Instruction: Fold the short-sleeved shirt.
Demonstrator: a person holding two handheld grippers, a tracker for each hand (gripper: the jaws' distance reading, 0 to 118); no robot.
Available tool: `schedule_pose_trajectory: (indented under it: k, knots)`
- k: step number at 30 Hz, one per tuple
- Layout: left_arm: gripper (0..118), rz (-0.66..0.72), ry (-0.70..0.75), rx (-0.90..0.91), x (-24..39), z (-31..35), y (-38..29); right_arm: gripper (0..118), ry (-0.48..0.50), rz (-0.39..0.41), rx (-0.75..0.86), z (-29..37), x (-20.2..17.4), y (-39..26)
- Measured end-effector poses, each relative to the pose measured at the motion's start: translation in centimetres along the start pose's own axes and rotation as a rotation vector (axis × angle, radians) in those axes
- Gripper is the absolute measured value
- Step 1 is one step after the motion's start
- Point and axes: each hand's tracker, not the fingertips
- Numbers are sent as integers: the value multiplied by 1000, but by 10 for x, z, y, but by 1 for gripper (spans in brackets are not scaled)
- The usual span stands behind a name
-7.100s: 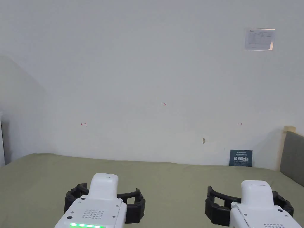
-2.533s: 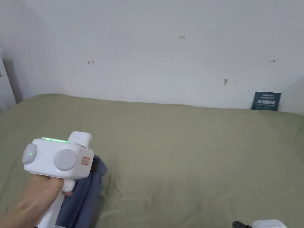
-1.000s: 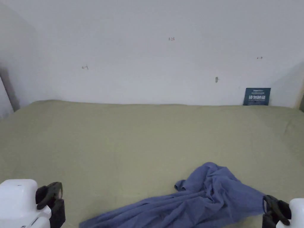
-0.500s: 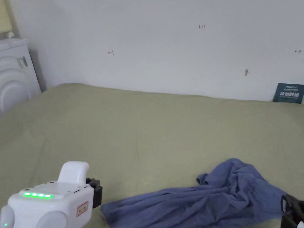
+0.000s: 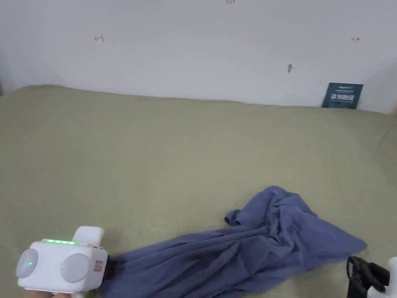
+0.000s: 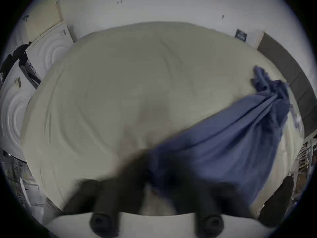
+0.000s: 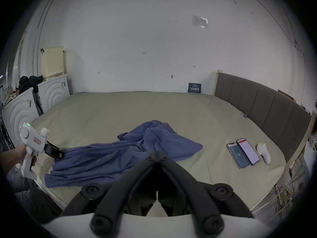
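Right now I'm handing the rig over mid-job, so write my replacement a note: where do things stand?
Left gripper: at the shirt's left end; grip unclear, its own view is blurred.
Right gripper: shut, empty, near the shirt's right end.
Shirt: crumpled, stretched along the bed's near edge.
Done: shirt is on the bed.
Left: spread it flat, then every fold.

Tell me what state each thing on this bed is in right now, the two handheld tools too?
Blue shirt: crumpled, unfolded, stretched across the bed.
Left tool: at the shirt's left end; grip too blurred to judge.
Right tool: jaws shut, holding nothing.
Two phones: lying flat side by side, screens lit.
White controller: lying beside the phones.
Bed sheet: spread, lightly wrinkled.
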Motion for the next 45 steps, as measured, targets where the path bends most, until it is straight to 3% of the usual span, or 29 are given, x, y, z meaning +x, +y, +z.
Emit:
schedule_pose_trajectory:
  k: [5,9,15,16,17,18,19,20,24,25,26,28,29,36,45]
  knots:
    - [0,8,-42,13,6,1,3,0,-47,5,-42,-27,33,7]
    - [0,8,-46,4,10,9,4,0,-112,38,-118,-89,68,26]
    - [0,7,-41,-25,5,8,3,0,-49,-28,-335,-198,112,36]
    - [0,9,-44,-32,4,5,5,13,-54,-15,-367,-213,116,34]
    - [0,13,-44,-35,4,4,5,52,-71,-1,-402,-223,118,32]
    - [0,15,-44,-38,3,4,5,111,-68,-4,-434,-232,122,29]
    - [0,18,-46,-41,3,4,5,115,-71,-8,-491,-244,125,25]
    - [0,17,-44,-43,0,-5,6,110,-78,-3,-440,-243,127,24]
    - [0,-7,-35,-52,4,-7,7,109,-100,6,-504,-253,137,14]
    - [0,-12,-34,-54,4,-8,8,104,-104,7,-510,-260,134,9]
    - [0,-12,-35,-56,3,-8,8,90,-99,1,-520,-262,135,6]
    - [0,-9,-37,-59,-2,-12,11,10,-76,-16,-526,-260,134,6]
    - [0,-8,-39,-61,-3,-12,13,4,-57,-20,-525,-260,133,4]
    - [0,22,-70,23,-24,28,31,4,-42,-40,-394,-212,131,44]
    - [0,47,31,272,-70,166,89,4,-32,-23,-139,-98,137,143]
